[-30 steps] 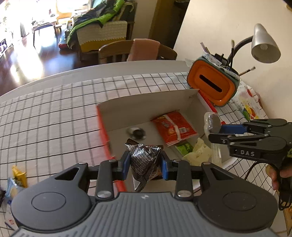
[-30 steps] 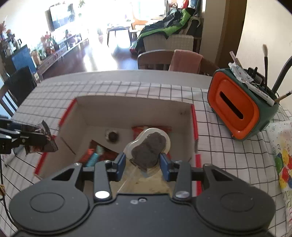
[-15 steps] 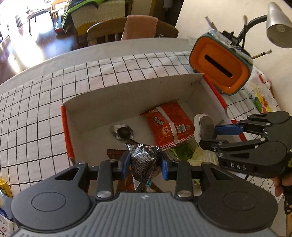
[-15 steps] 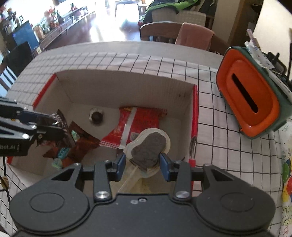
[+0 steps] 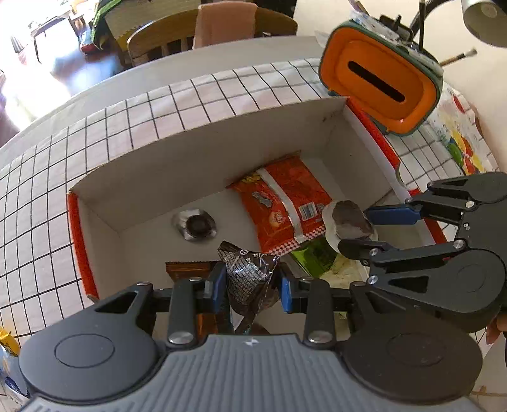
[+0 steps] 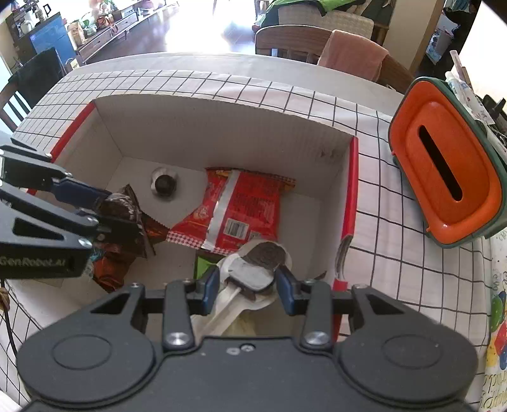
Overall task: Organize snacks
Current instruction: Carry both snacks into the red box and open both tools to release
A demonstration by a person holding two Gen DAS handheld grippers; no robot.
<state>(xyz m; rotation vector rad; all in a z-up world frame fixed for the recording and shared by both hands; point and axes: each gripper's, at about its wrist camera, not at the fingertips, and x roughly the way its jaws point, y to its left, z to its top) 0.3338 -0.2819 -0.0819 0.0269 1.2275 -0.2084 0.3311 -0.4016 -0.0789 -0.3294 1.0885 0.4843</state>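
Observation:
A white cardboard box with red edges (image 5: 202, 152) (image 6: 221, 117) holds a red chip bag (image 5: 282, 202) (image 6: 244, 209), a small round foil snack (image 5: 195, 223) (image 6: 164, 183), a green packet (image 5: 312, 256) and brown wrappers (image 6: 111, 269). My left gripper (image 5: 252, 285) (image 6: 104, 212) is shut on a dark silver-checked wrapper (image 5: 250, 279) inside the box's left side. My right gripper (image 6: 247, 285) (image 5: 355, 228) is shut on a clear-packed dark cookie (image 6: 256, 263) (image 5: 348, 218) low over the box's near right part.
An orange and green tissue holder (image 5: 383, 82) (image 6: 443, 164) stands right of the box on the checked tablecloth (image 6: 380, 253). A desk lamp (image 5: 481, 19) is behind it. More snack packets (image 5: 8, 342) lie at the left. A chair (image 6: 317, 44) stands beyond the table.
Both grippers have moved forward and down into the box, each keeping its snack. The box now fills both views.

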